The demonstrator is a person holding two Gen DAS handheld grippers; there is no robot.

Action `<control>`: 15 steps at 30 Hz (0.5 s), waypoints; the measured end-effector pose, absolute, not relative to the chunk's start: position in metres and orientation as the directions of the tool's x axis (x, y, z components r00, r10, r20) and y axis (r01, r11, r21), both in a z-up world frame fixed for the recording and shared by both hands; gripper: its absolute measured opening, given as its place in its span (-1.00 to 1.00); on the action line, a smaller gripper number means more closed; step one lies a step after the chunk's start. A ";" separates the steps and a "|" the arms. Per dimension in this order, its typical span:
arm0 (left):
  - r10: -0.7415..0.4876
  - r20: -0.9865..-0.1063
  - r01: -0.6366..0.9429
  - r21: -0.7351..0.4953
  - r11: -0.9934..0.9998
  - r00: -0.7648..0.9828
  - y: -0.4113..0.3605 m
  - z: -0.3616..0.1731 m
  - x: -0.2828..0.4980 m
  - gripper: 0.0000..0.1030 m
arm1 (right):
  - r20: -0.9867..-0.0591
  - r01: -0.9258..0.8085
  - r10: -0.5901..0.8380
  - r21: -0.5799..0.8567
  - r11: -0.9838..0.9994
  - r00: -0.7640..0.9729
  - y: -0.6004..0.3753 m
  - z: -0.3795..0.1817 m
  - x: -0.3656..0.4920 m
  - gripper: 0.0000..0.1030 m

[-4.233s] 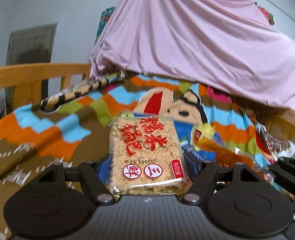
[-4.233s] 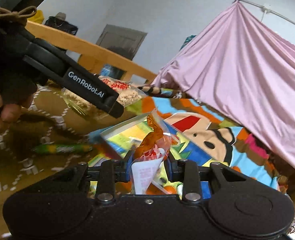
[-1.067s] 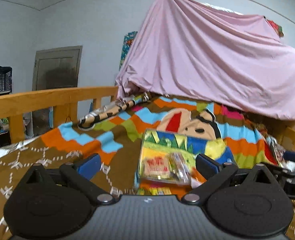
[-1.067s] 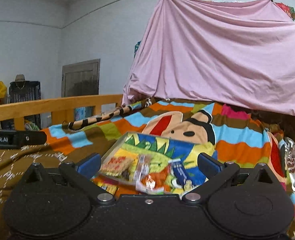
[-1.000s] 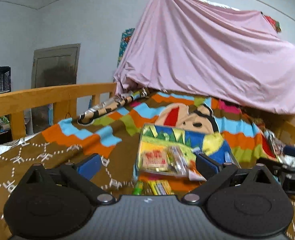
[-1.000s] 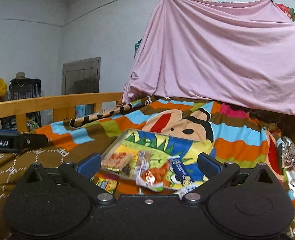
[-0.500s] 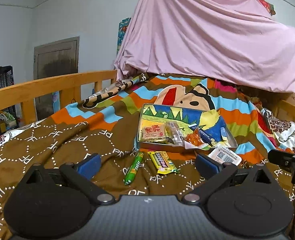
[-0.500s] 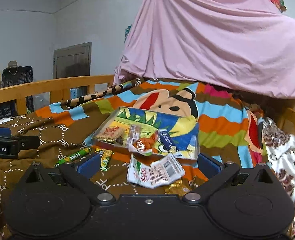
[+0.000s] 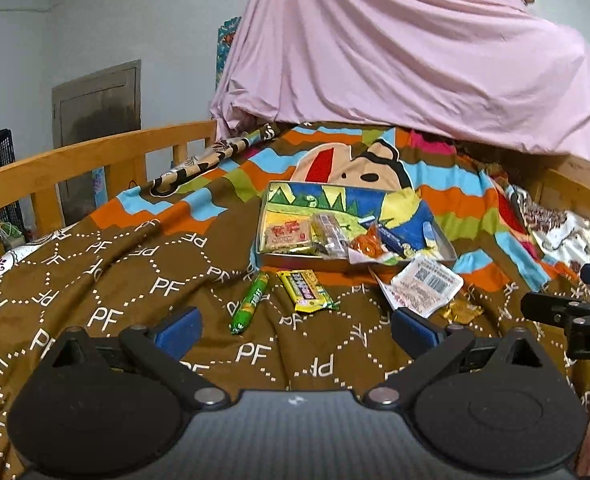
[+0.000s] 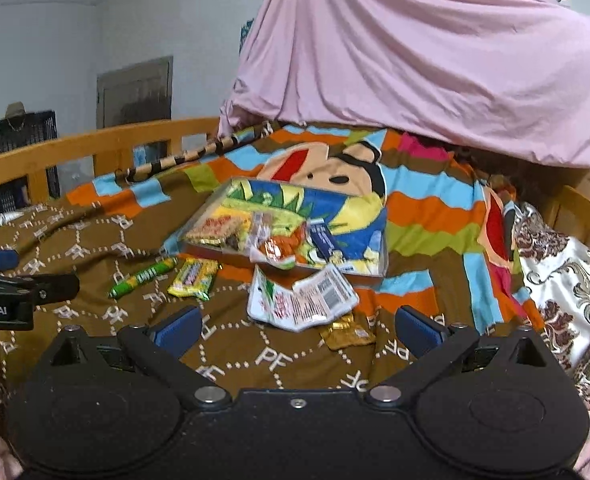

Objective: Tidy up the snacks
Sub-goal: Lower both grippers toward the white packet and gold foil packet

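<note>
A shallow printed box lies on the bed and holds a rice-cracker pack, a clear packet, an orange-wrapped snack and a blue stick. In front of the box lie a green candy roll, a yellow bar, a white pouch and a small gold packet. My left gripper is open and empty, back from the snacks. My right gripper is open and empty, just short of the white pouch.
A brown patterned blanket and a striped cartoon blanket cover the bed. A wooden rail runs along the left. A pink sheet hangs behind. Floral fabric lies at the right.
Earlier, the left gripper held the rice-cracker pack and the right held the orange snack; both now lie in the box. Both grippers have pulled back, and the loose snacks have come into view.
</note>
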State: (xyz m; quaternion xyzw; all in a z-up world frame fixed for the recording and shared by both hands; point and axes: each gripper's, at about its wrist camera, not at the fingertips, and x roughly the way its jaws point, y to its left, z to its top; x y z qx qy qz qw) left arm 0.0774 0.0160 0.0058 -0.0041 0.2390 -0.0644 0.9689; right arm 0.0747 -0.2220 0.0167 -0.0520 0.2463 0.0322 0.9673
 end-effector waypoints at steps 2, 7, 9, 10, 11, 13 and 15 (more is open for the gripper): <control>-0.125 -0.464 0.123 -0.035 0.992 0.877 0.015 0.005 0.076 0.99 | -0.497 -0.086 0.031 -0.087 0.993 0.867 -0.222 0.015 0.077 0.99; -0.122 -0.479 0.116 -0.040 0.992 0.869 0.016 0.004 0.077 0.99 | -0.525 -0.083 0.028 -0.082 0.993 0.850 -0.222 0.010 0.082 0.99; -0.121 -0.484 0.116 -0.040 0.992 0.867 0.016 0.003 0.078 0.99 | -0.536 -0.087 0.027 -0.086 0.992 0.844 -0.222 0.008 0.084 0.99; -0.120 -0.487 0.115 -0.040 0.993 0.865 0.016 0.003 0.079 0.99 | -0.540 -0.089 0.028 -0.088 0.992 0.841 -0.221 0.008 0.084 0.99; -0.120 -0.491 0.116 -0.040 0.992 0.863 0.016 0.002 0.080 0.99 | -0.543 -0.090 0.028 -0.089 0.992 0.839 -0.221 0.007 0.085 0.99; -0.125 -0.500 0.121 -0.040 0.992 0.857 0.015 0.002 0.081 0.99 | -0.549 -0.091 0.028 -0.088 0.992 0.835 -0.221 0.007 0.086 0.99; -0.137 -0.510 0.130 -0.048 0.990 0.849 0.015 0.003 0.084 0.99 | -0.562 -0.093 0.031 -0.082 0.992 0.827 -0.222 0.008 0.088 0.99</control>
